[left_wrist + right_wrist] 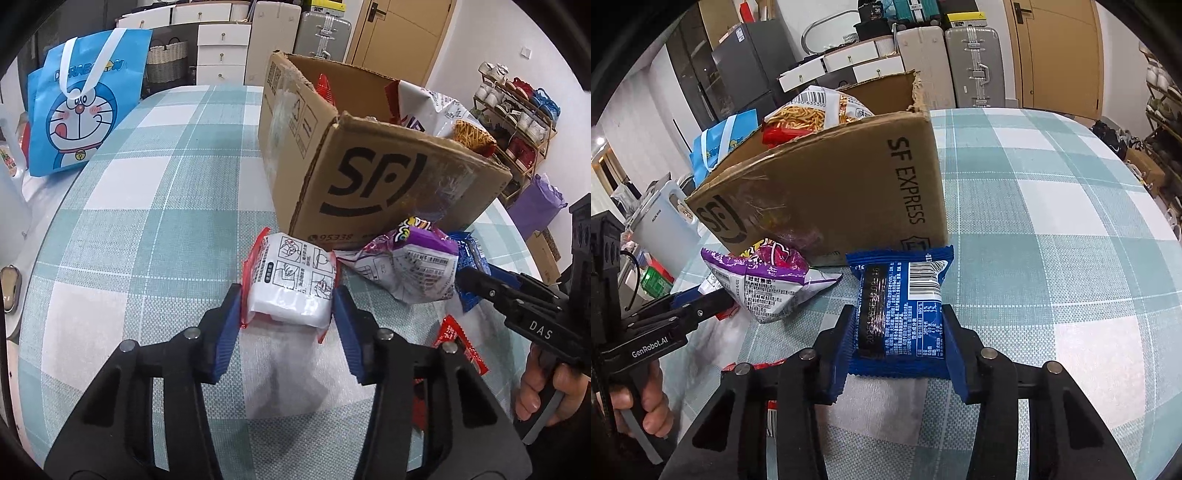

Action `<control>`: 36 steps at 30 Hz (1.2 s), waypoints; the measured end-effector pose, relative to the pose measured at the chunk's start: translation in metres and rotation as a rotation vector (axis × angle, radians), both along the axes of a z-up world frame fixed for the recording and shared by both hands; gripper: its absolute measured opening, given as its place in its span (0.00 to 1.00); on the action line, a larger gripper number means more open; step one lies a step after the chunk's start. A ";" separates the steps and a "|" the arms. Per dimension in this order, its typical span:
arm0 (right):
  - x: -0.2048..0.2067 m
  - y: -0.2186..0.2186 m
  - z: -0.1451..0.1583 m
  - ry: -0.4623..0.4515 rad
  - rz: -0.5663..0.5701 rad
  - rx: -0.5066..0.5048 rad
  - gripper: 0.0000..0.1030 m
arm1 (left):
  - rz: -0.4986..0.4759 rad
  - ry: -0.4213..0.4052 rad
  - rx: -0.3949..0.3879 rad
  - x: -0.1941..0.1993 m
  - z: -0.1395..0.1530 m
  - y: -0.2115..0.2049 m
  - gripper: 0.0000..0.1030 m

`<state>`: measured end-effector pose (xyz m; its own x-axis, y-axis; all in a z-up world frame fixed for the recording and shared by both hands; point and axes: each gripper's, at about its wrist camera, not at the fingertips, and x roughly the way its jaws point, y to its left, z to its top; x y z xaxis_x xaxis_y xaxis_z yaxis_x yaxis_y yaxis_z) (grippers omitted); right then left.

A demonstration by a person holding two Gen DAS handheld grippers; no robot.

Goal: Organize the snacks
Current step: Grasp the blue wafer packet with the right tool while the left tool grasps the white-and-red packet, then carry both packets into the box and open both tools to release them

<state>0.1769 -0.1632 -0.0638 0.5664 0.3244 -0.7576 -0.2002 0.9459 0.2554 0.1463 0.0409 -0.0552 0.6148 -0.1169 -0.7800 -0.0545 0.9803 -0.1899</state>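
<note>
My left gripper [288, 299] is shut on a white snack pack with red edges [291, 280], its blue pads pressing both sides, just above the checked tablecloth. My right gripper [899, 317] is shut on a blue snack pack [905, 295] in the same way. Both packs sit right in front of an open cardboard box [369, 184] [831, 192] that holds a noodle snack bag [812, 110] and other packets. A crumpled purple snack bag [410, 266] [764, 284] lies between the two grippers, against the box. A red packet [461, 347] lies nearer to me.
A blue cartoon tote bag [85, 107] stands at the table's far left. A white kettle [665, 229] sits beyond the left edge. A shoe rack [517, 110] and suitcases line the walls. The checked tablecloth [1052, 221] stretches right of the box.
</note>
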 end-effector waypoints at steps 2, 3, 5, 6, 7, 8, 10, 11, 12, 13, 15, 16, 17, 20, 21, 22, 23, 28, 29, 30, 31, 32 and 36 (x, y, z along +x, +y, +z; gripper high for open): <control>0.000 -0.001 0.000 -0.001 0.002 0.007 0.43 | 0.002 -0.003 -0.002 -0.002 0.000 0.000 0.44; -0.001 -0.002 -0.001 -0.002 0.003 0.008 0.43 | 0.002 -0.004 -0.003 -0.003 0.000 0.000 0.44; -0.005 -0.002 0.000 -0.005 0.008 0.012 0.43 | 0.004 -0.008 -0.006 -0.007 0.001 0.000 0.43; -0.007 -0.003 0.001 -0.009 0.010 0.014 0.43 | 0.007 -0.010 -0.008 -0.009 0.001 0.000 0.43; -0.008 -0.003 0.002 -0.014 0.011 0.016 0.43 | 0.008 -0.011 -0.011 -0.011 0.002 0.001 0.43; -0.010 -0.003 0.003 -0.019 0.012 0.017 0.43 | 0.012 -0.015 -0.015 -0.014 0.003 0.002 0.43; -0.011 -0.005 0.004 -0.024 0.013 0.020 0.43 | 0.018 -0.018 -0.018 -0.018 0.004 0.004 0.43; -0.012 -0.006 0.005 -0.027 0.013 0.022 0.43 | 0.021 -0.019 -0.019 -0.020 0.005 0.005 0.43; -0.014 -0.007 0.006 -0.031 0.013 0.025 0.43 | 0.026 -0.022 -0.022 -0.023 0.006 0.006 0.43; -0.015 -0.008 0.007 -0.036 0.011 0.028 0.43 | 0.028 -0.024 -0.024 -0.025 0.007 0.007 0.43; -0.018 -0.010 0.009 -0.045 0.009 0.034 0.43 | 0.035 -0.031 -0.028 -0.030 0.010 0.009 0.43; -0.020 -0.011 0.010 -0.051 0.007 0.037 0.43 | 0.041 -0.037 -0.031 -0.033 0.012 0.010 0.43; -0.021 -0.011 0.012 -0.055 0.006 0.038 0.43 | 0.042 -0.041 -0.034 -0.035 0.014 0.012 0.43; -0.024 -0.013 0.017 -0.071 0.002 0.044 0.43 | 0.045 -0.065 -0.040 -0.043 0.024 0.014 0.43; -0.025 -0.013 0.020 -0.077 0.001 0.046 0.43 | 0.045 -0.073 -0.042 -0.045 0.028 0.014 0.43; -0.027 -0.013 0.022 -0.083 0.000 0.046 0.43 | 0.045 -0.081 -0.043 -0.047 0.031 0.015 0.43; -0.028 -0.013 0.025 -0.093 0.000 0.048 0.43 | 0.046 -0.092 -0.041 -0.049 0.035 0.015 0.43; -0.035 -0.010 0.043 -0.142 0.004 0.049 0.43 | 0.041 -0.140 -0.043 -0.058 0.058 0.014 0.43; -0.035 -0.010 0.047 -0.150 0.004 0.050 0.43 | 0.040 -0.148 -0.042 -0.058 0.062 0.014 0.43; -0.036 -0.010 0.050 -0.157 0.004 0.053 0.43 | 0.038 -0.158 -0.041 -0.060 0.066 0.013 0.43; -0.038 -0.009 0.054 -0.166 0.007 0.056 0.43 | 0.037 -0.163 -0.040 -0.059 0.069 0.013 0.43; -0.038 -0.009 0.056 -0.170 0.009 0.055 0.43 | 0.037 -0.172 -0.041 -0.060 0.073 0.013 0.43; -0.041 -0.008 0.067 -0.191 0.009 0.054 0.43 | 0.035 -0.195 -0.053 -0.062 0.086 0.012 0.43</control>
<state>0.1357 -0.1717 0.0037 0.6950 0.3673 -0.6181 -0.2584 0.9298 0.2621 0.0847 0.0527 0.0308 0.7579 -0.1303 -0.6392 -0.0455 0.9669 -0.2511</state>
